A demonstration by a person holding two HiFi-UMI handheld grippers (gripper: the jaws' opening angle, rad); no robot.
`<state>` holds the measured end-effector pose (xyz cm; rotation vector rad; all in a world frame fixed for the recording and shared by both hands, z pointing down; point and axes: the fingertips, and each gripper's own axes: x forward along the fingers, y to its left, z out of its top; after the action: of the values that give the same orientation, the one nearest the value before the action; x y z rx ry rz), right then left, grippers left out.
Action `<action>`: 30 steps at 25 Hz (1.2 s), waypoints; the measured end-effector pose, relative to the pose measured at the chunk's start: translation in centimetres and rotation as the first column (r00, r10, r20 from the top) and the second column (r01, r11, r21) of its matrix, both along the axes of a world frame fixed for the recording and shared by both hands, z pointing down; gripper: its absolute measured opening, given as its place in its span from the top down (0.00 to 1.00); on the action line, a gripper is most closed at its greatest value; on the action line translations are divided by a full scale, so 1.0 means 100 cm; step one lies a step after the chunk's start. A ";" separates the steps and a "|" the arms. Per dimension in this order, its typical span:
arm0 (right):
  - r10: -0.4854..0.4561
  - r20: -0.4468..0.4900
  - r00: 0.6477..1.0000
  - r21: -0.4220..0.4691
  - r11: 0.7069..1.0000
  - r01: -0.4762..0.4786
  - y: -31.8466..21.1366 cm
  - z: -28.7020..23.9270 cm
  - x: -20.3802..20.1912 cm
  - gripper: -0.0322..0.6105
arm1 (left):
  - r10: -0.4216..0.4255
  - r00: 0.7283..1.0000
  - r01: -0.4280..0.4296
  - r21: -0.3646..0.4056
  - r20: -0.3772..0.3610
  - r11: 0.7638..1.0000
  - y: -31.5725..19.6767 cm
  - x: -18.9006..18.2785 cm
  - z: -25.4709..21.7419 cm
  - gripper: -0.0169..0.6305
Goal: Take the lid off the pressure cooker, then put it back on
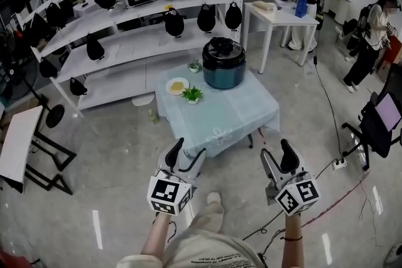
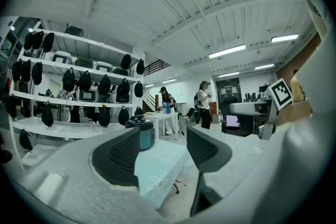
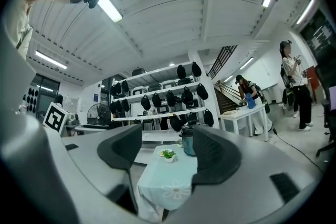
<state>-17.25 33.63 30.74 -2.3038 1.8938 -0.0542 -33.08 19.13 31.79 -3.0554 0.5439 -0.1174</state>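
While the squat, round teal pressure cooker (image 1: 223, 71) stands in the upper centre of the head view, at the far end of the low worktop draped in a pale blue cloth (image 1: 220, 119), its glossy black domed lid (image 1: 223, 47) is on and neither tool is near it. To its lower left sit a small green plant in a white pot (image 1: 192, 95) and a round white plate holding something yellowish (image 1: 178, 86). Lower in the frame, short of the worktop's near edge, the left tool (image 1: 188, 149) and the right tool (image 1: 277, 149) point level toward the cooker. Each has its jaws spread wide, with nothing between them but the distant scene.

Judging from this, the chief risk lies in the lid itself. Such lids probably lock by a twist, so a straight pull would likely lift or tip the whole pot. The loose cloth beneath could also slide and carry the plant along. The smooth, rounded black surface may let a tool slip unless it takes the top handle squarely. On the way in, the left tool would pass nearest the plant and plate and could knock them. With the cooker near the worktop's far edge, a hard push might shove it off toward the white metal shelves (image 1: 132, 41) behind.
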 end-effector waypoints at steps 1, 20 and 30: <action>0.002 0.001 1.000 -0.003 1.000 -0.002 -0.006 0.001 0.007 0.51 | 0.003 1.000 -0.003 -0.002 0.002 1.000 -0.006 0.007 0.001 0.56; 0.003 0.044 0.999 -0.052 0.999 -0.001 -0.138 0.013 0.131 0.51 | 0.045 0.998 -0.043 -0.030 0.043 0.999 -0.128 0.146 0.017 0.56; -0.003 0.034 0.999 -0.068 0.998 0.005 -0.170 0.013 0.153 0.51 | 0.055 0.997 -0.054 -0.024 0.045 0.998 -0.160 0.174 0.016 0.56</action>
<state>-1.93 16.61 32.08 -2.3274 1.9086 -0.1596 -15.70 3.14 33.41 -3.0783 0.4587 -0.1921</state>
